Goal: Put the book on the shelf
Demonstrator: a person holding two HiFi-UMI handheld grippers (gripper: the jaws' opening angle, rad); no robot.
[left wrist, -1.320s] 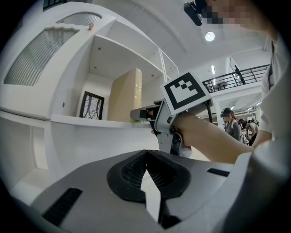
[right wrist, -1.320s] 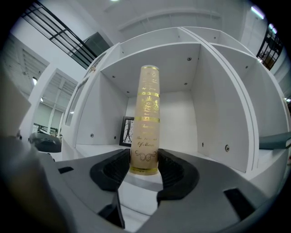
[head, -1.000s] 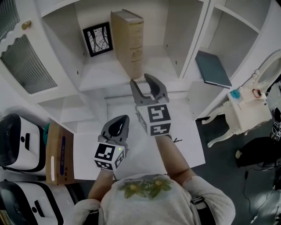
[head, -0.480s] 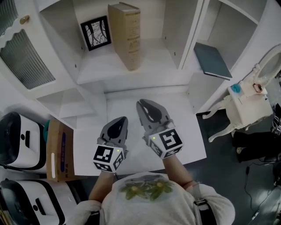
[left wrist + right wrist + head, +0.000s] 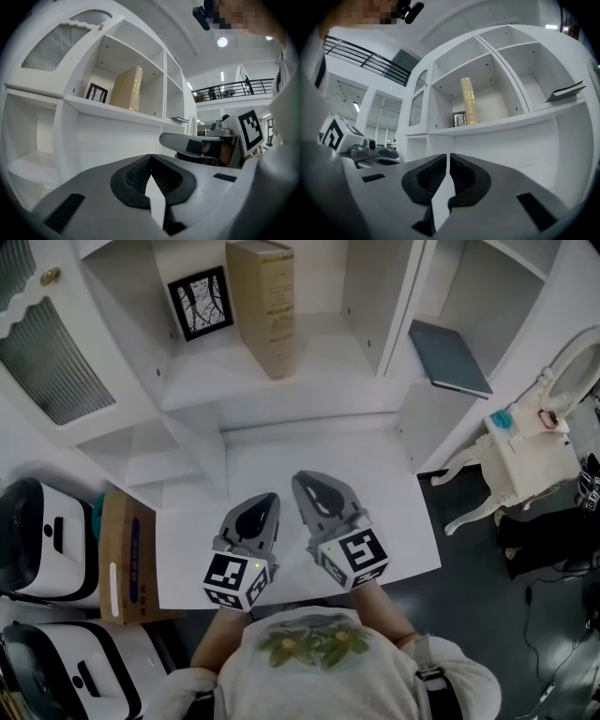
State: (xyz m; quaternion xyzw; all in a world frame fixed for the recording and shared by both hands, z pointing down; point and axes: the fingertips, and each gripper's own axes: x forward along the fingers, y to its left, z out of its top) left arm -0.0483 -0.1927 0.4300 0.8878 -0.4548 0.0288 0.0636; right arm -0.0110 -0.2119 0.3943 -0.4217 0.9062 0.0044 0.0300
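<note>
On the upper middle compartment of the white shelf unit (image 5: 309,381), the tan book (image 5: 266,306) stands upright on its lower edge, spine outward, just beside a small framed picture (image 5: 200,303) that leans at the back wall; whether the two touch cannot be told. Nothing props the book on its other side. A slim dark volume (image 5: 450,357) lies flat in the compartment to the right and is no part of this handling. Both tools hang low over the white table (image 5: 384,474) in front of the unit, well apart from the book and side by side. The left gripper (image 5: 262,505) is clenched, its ribbed pads meeting with nothing caught between them. The right gripper (image 5: 315,487) has just been closing its jaws; they now meet, and its own view shows them empty as well. Judgement: the placing step looks complete, since the book rests on the shelf by itself and neither tool bears on it, so the step in hand is the withdrawal to a resting pose above the table. The next move appears to call for very little: bring both tools to rest clear of the shelf edge. If any correction were wanted, it would be a light push to seat the book deeper or square it, approached level and slowly, because a tall volume standing free could topple toward the empty side if struck near its top.
</note>
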